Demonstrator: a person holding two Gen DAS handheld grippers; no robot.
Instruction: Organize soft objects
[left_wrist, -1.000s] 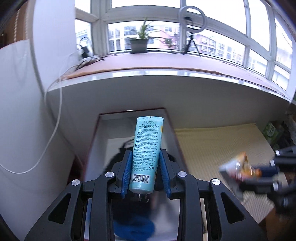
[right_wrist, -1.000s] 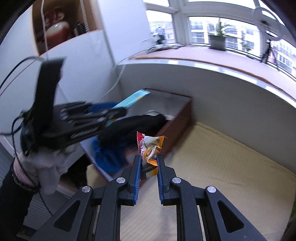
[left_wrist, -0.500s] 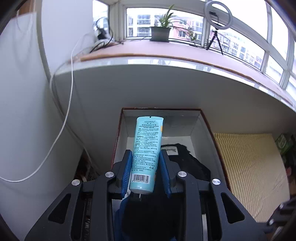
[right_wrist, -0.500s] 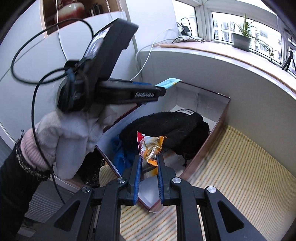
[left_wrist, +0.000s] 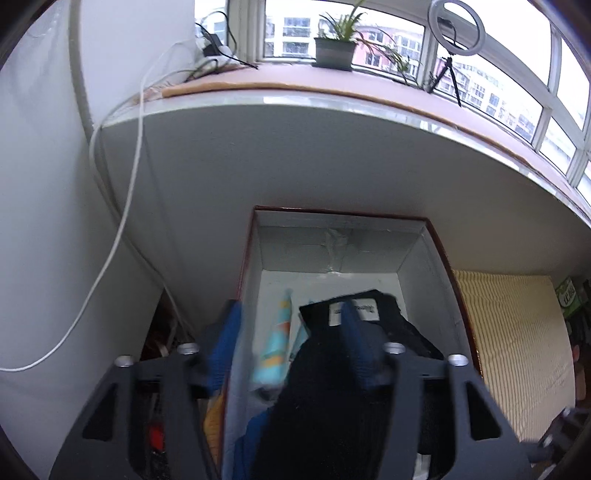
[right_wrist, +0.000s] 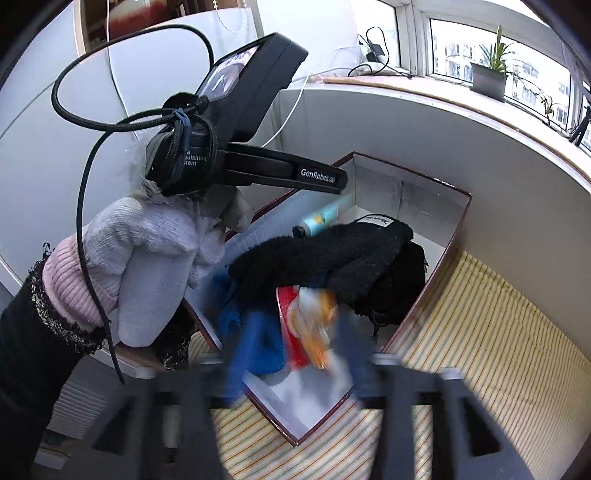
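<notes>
left gripper (left_wrist: 291, 343) hanging wide open over the box (left_wrist: 439, 254), tube (left_wrist: 275, 347) dropping in, right gripper (right_wrist: 295, 354) spreading too, snack bag (right_wrist: 310, 328) slipping loose

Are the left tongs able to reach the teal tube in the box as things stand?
Probably yes: the left tongs are open right above the teal tube, and the box has no lid.

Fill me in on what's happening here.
A person with a gripper in each hand is sorting soft items into a box. The left gripper is open over the box, and a teal tube lies below it beside black clothing. The right gripper is blurred, its fingers spread around a snack bag at the box's near end; its grip cannot be judged.
</notes>
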